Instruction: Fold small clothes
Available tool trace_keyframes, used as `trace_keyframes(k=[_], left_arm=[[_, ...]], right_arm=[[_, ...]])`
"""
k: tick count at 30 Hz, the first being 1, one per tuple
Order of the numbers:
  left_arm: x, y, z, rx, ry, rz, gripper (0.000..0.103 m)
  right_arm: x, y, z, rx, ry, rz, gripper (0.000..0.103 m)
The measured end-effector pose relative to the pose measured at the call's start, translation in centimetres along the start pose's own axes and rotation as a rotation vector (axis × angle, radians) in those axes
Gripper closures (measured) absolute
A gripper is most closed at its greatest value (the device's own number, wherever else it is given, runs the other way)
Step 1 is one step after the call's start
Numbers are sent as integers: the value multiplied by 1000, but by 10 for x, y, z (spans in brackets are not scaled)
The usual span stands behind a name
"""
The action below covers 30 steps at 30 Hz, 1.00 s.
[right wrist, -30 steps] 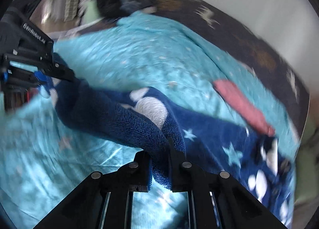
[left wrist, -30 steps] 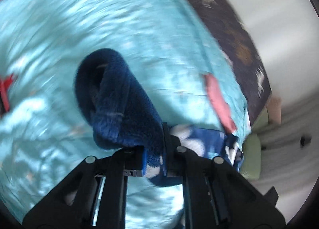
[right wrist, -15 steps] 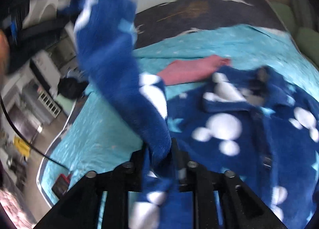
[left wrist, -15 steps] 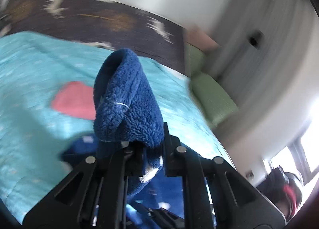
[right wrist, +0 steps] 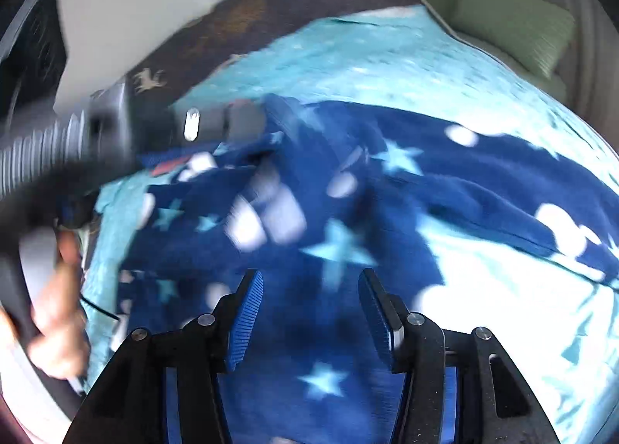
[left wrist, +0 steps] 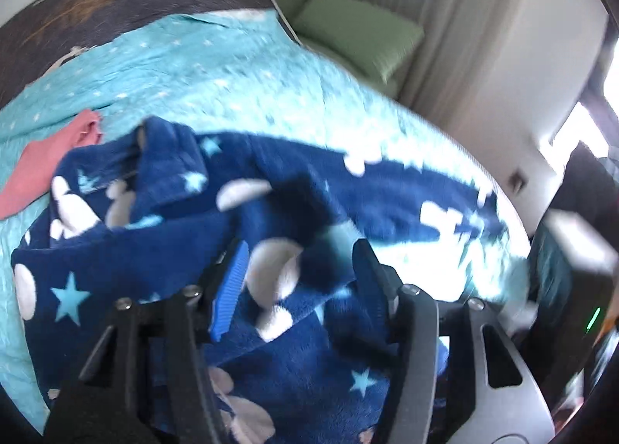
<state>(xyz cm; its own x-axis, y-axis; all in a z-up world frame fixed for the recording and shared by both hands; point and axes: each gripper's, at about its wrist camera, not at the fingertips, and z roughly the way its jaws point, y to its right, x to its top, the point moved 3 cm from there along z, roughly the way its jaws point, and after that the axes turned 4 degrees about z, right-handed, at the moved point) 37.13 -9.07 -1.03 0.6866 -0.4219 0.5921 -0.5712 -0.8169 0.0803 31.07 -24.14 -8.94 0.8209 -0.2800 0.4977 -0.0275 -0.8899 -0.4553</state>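
Note:
A navy fleece garment (left wrist: 162, 250) with white blobs and pale blue stars lies spread on the turquoise bedspread (left wrist: 216, 68). It also shows in the right wrist view (right wrist: 348, 180). My left gripper (left wrist: 298, 273) is open just above the garment, with loose folds of fleece between its fingers. My right gripper (right wrist: 309, 300) is open above the garment and holds nothing. The left gripper's body (right wrist: 116, 126) shows blurred at the left of the right wrist view. A pink cloth (left wrist: 42, 161) lies beside the garment, partly under it.
Green cushions (left wrist: 348, 26) sit past the bed's far corner, with grey curtains (left wrist: 445, 10) behind. A dark blanket with deer figures (right wrist: 271, 2) covers the head end of the bed. The person's hand (right wrist: 58, 312) is at the left edge.
Both grippers were shut on the fleece and held it lifted. Now both are open and the garment has dropped, lying on the bedspread beneath them.

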Motion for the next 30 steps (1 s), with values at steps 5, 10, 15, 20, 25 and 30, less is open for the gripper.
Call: trace_keyframes(k=[5,10,15,20,25,30], left_arm=[[-23,-10,-15,37,23,-37,41],[-78,-81,-70,253,134,-175,28],[-150,-152,-112,447,137,-324,26],[-195,-181,-109,547,30,-316,24],[-184,-187,-84,533,24,-283,24],[-167,-186,-66,504,42,-255,24]], right_arm=[[-2,18,1,7,-19,-2,50],[4,33,0,68,-27,18,50],[17,25,1,105,-26,19,50],[28,2,2,115,-12,-30,50],[50,-52,11,71,-22,-185,50],[83,-153,58,75,-152,-389,50]])
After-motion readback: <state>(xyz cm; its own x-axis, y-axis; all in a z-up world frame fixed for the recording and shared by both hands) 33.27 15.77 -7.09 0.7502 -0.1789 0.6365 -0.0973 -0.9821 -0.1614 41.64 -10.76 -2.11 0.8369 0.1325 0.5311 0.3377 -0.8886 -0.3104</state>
